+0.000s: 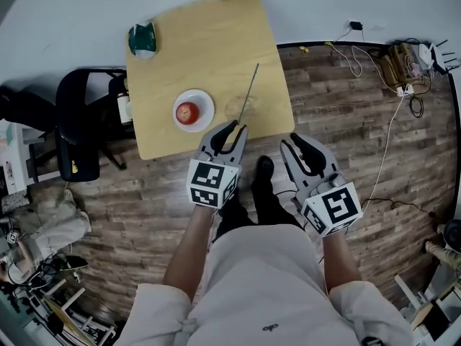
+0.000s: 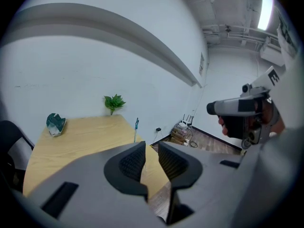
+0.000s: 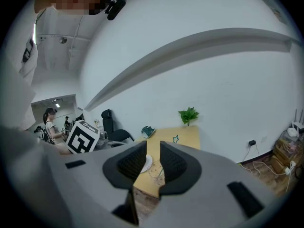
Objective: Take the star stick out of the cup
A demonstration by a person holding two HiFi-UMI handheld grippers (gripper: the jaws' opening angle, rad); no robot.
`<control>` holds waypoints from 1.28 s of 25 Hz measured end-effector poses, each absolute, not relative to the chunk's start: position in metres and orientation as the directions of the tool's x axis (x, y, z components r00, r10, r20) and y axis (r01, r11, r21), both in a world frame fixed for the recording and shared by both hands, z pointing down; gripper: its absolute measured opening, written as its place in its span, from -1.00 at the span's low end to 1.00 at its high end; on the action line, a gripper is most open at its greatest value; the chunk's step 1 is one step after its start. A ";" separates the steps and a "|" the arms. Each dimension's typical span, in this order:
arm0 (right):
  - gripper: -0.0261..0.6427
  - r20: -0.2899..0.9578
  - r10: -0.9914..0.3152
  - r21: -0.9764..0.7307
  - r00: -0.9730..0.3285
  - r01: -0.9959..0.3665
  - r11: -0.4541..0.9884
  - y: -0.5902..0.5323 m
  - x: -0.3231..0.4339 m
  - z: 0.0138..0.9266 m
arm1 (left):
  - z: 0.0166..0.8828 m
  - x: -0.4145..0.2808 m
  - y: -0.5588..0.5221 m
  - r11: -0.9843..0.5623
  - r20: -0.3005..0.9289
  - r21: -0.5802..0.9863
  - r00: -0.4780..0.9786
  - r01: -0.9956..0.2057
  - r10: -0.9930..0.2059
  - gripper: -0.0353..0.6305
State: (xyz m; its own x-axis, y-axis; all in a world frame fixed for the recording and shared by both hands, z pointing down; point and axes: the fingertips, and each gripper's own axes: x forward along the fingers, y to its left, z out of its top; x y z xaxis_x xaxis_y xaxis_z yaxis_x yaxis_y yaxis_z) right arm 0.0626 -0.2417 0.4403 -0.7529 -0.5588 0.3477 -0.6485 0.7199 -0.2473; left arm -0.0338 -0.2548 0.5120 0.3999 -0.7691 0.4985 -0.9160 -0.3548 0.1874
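Head view: the cup stands near the table's front edge, beside a plate with an apple. The star stick is in the cup, leaning toward the table's back right. The left gripper hangs at the front edge and the right gripper is off the front right corner.

Left gripper view: the jaws are slightly apart and empty. The star stick rises at the table's right edge.

Right gripper view: those jaws are also parted with nothing in them. Cup and star show on the table beyond the gap.
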 end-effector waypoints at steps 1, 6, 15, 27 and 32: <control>-0.67 0.351 -0.552 -0.249 -0.756 -0.644 0.723 -0.244 0.062 0.443 | 0.517 -0.033 -0.259 -0.351 0.505 0.185 0.395 -0.918 -0.767 -0.64; -0.67 0.368 -0.526 -0.262 -0.767 -0.629 0.732 -0.253 0.062 0.454 | 0.538 -0.031 -0.281 -0.341 0.531 0.164 0.375 -0.925 -0.760 -0.64; -0.67 0.395 -0.503 -0.269 -0.768 -0.621 0.736 -0.265 0.068 0.476 | 0.569 -0.027 -0.306 -0.330 0.558 0.166 0.364 -0.929 -0.746 -0.64; -0.70 0.410 -0.482 -0.289 -0.774 -0.612 0.737 -0.274 0.069 0.489 | 0.606 -0.033 -0.330 -0.299 0.591 0.147 0.326 -0.943 -0.738 -0.64; -0.70 0.413 -0.471 -0.300 -0.779 -0.605 0.738 -0.272 0.070 0.493 | 0.616 -0.033 -0.337 -0.297 0.603 0.123 0.309 -0.947 -0.735 -0.64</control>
State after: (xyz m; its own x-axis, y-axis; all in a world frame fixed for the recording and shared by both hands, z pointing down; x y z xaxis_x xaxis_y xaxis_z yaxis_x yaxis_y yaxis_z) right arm 0.0701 -0.2716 0.4929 -0.7793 -0.4711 0.4133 -0.6049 0.7377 -0.2998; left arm -0.0329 -0.3375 0.6159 0.3088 -0.7355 0.6031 -0.9470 -0.2969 0.1228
